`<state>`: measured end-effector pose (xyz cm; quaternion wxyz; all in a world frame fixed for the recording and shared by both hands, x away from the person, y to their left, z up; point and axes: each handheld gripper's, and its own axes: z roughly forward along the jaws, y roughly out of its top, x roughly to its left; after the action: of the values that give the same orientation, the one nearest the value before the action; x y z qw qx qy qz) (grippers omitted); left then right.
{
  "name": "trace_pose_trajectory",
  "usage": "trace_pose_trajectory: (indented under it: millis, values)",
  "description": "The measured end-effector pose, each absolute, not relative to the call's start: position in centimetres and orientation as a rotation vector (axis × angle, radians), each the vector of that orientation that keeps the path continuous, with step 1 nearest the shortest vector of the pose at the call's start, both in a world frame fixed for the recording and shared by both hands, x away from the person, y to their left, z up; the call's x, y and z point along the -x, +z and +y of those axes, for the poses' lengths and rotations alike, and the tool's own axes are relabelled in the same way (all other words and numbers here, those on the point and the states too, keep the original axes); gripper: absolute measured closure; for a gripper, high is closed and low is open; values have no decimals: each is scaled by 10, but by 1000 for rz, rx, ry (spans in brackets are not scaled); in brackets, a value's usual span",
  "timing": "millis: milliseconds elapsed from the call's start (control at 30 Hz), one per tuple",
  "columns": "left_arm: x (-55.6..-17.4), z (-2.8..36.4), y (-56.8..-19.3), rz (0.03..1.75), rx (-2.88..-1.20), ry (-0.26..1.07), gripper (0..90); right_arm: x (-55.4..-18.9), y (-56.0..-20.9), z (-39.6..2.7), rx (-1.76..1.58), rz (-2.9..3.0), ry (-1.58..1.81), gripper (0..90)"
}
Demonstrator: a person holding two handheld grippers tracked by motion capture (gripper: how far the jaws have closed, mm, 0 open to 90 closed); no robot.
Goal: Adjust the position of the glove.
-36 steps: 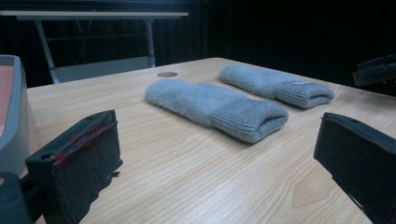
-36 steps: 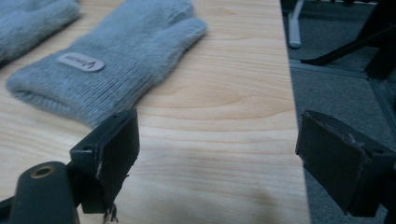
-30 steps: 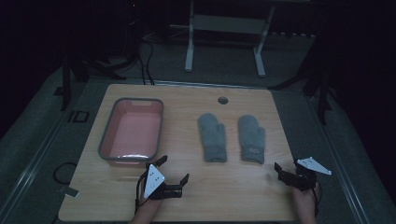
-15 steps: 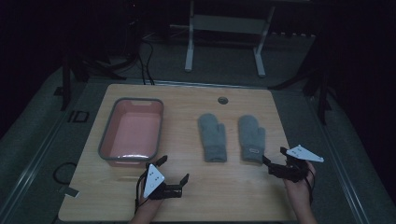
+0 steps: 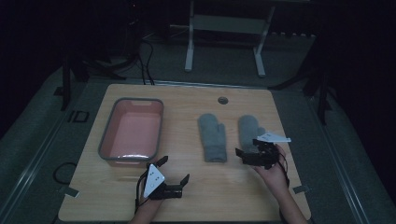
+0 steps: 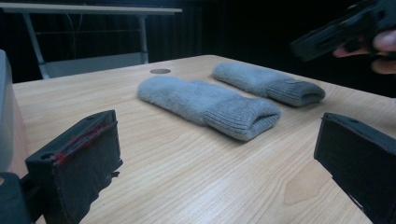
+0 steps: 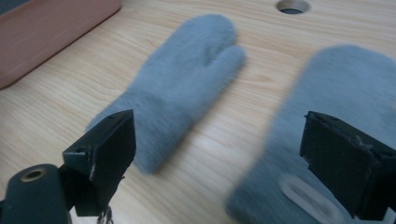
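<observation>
A: Report your right gripper (image 5: 250,155).

B: Your right gripper hangs over the cuff end of the right mitten (image 5: 249,132), jaws spread wide and holding nothing. The mitten lies flat at 3 o'clock from the left mitten (image 5: 212,136), just beside it.

A: And your left gripper (image 5: 173,171)?

B: Jaws wide apart, empty, low over the table (image 5: 233,196) near the front edge. The pink tub (image 5: 133,129) sits at its 11 o'clock, the left mitten at 1 o'clock.

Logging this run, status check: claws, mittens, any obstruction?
Right claw open, over right mitten cuff. Left claw open, near table front edge. Left mitten lies untouched. Nothing in the way.
</observation>
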<state>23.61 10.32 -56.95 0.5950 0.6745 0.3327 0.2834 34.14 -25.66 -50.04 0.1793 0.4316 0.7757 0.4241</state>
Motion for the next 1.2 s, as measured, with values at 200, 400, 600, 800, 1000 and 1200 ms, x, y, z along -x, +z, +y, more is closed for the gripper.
trace_pose_trajectory:
  millis: [200, 400, 600, 800, 1000, 1200]
  values:
    - [-236, 102, -570, 769, -1568, 657, 7, -358, -505, -222, -1143, 2221, 1202, 168]
    - [-236, 103, -569, 773, -1568, 642, 7, -383, -510, -190, -1030, 2309, 1181, 267]
    - [-236, 103, -569, 764, -1573, 641, 7, -406, -519, -166, -980, 2333, 1131, 333]
    - [-236, 102, -569, 757, -1577, 637, 7, -423, -530, -151, -929, 2374, 1070, 416]
    - [-236, 102, -569, 755, -1580, 633, 7, -435, -544, -145, -964, 2417, 1008, 504]
    - [-236, 102, -569, 754, -1577, 637, 7, -429, -552, -141, -904, 2383, 935, 724]
